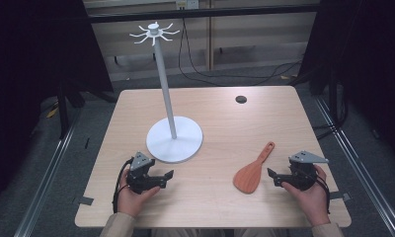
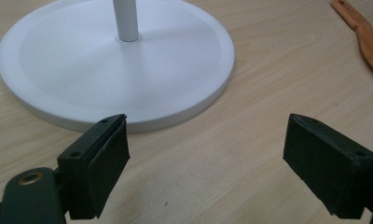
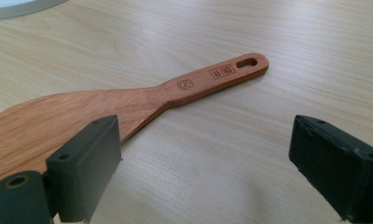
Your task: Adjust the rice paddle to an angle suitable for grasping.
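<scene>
A: Where's the wooden spatula (image 1: 254,171) lying?

B: Flat on the table (image 1: 220,113), just beside the right gripper (image 1: 273,177) on its left — blade toward the person, handle angled away toward the far edge.

A: Is that gripper gripping it?

B: No. Its 2 jaws stand wide apart, nothing between them; in the right gripper view the blade sits just past 1 jaw.

A: And the left gripper (image 1: 168,178)?

B: Released too, empty — near the white stand (image 1: 174,139), well apart from the spatula.
</scene>
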